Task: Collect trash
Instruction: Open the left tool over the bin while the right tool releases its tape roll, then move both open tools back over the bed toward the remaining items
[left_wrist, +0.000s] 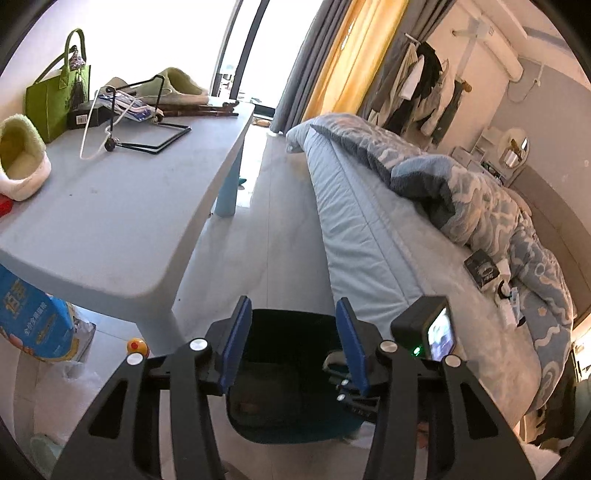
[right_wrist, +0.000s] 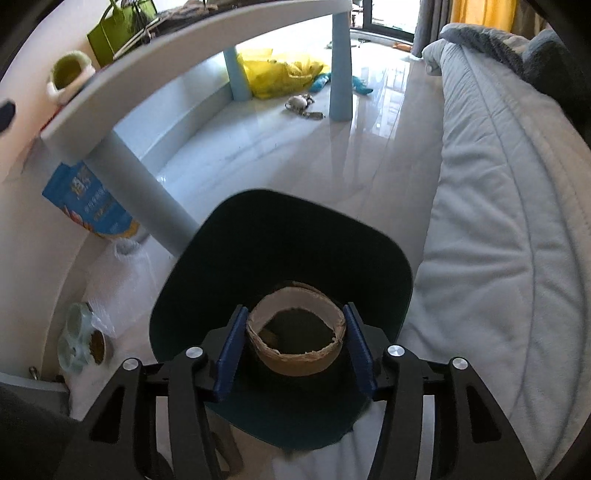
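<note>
Dark teal bin, brown cardboard ring, lime green tote at 10 o'clock, blue-and-cream swirly blanket.

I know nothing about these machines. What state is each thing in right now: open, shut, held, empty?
left tongs: open, nothing between them.
right tongs: either side of the cardboard ring; whether they press it, cannot tell.
cardboard ring: hollow, frayed rim, above the bin.
bin: lidless, mouth open under both tongs.
blanket: rumpled in a heap.
</note>
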